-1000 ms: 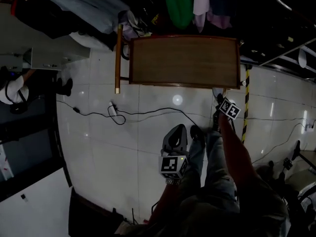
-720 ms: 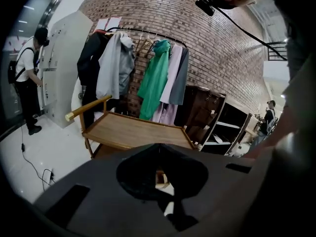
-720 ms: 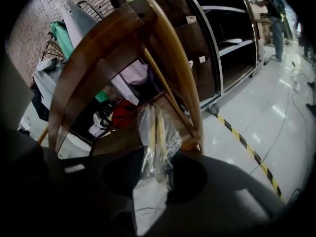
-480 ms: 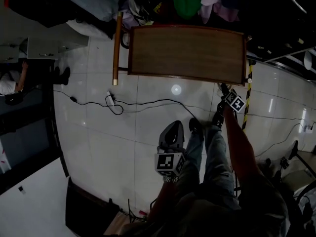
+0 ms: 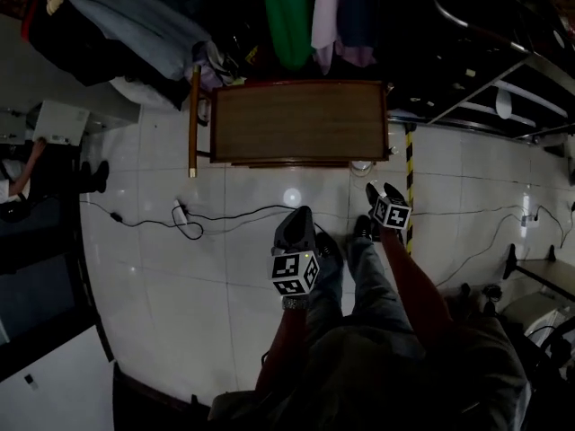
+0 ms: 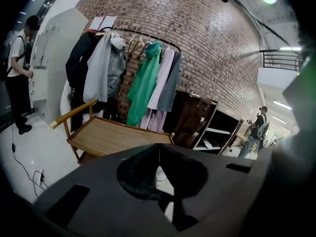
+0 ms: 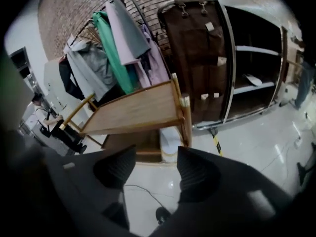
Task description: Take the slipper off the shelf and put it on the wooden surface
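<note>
Left hand-held gripper jaws together, right hand-held gripper closing, empty

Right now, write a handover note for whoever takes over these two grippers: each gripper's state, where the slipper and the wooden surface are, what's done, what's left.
Left gripper: jaws together, empty.
Right gripper: jaws apart and closing, nothing between them.
Pale slipper: lies on a board of the dark metal shelf, which stands to the right of the brown wooden bench.
Done: nothing; the slipper is not yet picked up.
Left: go to the shelf, grip the slipper, set it on the bench top.
</note>
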A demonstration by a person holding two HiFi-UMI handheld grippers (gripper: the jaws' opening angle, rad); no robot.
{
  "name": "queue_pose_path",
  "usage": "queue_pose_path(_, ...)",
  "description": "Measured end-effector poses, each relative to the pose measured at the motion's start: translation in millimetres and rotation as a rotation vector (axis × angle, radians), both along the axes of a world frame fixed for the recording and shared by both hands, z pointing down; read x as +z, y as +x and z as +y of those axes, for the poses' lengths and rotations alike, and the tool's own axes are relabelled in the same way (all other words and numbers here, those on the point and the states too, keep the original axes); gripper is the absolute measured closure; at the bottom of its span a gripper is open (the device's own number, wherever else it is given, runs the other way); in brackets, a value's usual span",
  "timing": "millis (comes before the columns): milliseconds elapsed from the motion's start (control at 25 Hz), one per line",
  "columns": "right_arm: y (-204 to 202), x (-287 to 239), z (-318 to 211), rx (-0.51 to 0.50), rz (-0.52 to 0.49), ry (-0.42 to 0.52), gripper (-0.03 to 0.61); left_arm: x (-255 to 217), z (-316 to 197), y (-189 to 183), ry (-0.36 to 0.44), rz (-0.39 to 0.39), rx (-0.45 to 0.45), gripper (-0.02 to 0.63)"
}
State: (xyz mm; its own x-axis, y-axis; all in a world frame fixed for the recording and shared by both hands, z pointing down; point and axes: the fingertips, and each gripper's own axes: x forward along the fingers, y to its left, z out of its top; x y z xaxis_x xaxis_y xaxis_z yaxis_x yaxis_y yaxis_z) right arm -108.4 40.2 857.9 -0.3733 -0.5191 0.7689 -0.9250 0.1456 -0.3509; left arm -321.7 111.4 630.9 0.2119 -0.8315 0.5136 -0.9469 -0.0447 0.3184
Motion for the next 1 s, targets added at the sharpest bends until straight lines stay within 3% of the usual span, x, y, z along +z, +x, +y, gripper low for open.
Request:
queue_pose_path(120,-0.7,-80.7,15.0,-0.053,0.014,0.018,0.351,-0.3,1.8,27.5,-0.074,0.009,0.062,0.608)
queue_pose_path(200,-5.1,-139.5,12.7,-0.092,0.025,0.081,0.385,-13.7,-8.5,46.6,-0.069,0.001,0.11,0.609)
queue_pose_path(360,-25.9,-238.6,22.4,-0.169,0.018,0.185,0.561,-52.6,-19.0,76.8,-0.041,0.006,0.16,0.607)
queue_pose_path(440,-34.8,-271.2,29.9,-0.194,0.024,0.212,0.577,-68.5,-20.9,87.1,-0.045,0.004,0.169,0.607)
queue_pose_path(680,-52.9,-292.3,24.9,-0.273,0.017,0.203,0.578,-95.2,-39.4,110.7,-0.046,-0.049,0.167,0.607)
queue_pose_path(800,-63.6,-311.1,27.7,-0.3,-0.037,0.222,0.578,-115.2,-43.7,114.9,-0.009,-0.052,0.172,0.607)
queue_pose_path(1000,-61.5,-328.1,22.2,-0.356,-0.04,0.259,0.578,-129.6,-52.7,126.0,0.031,-0.018,0.187,0.607)
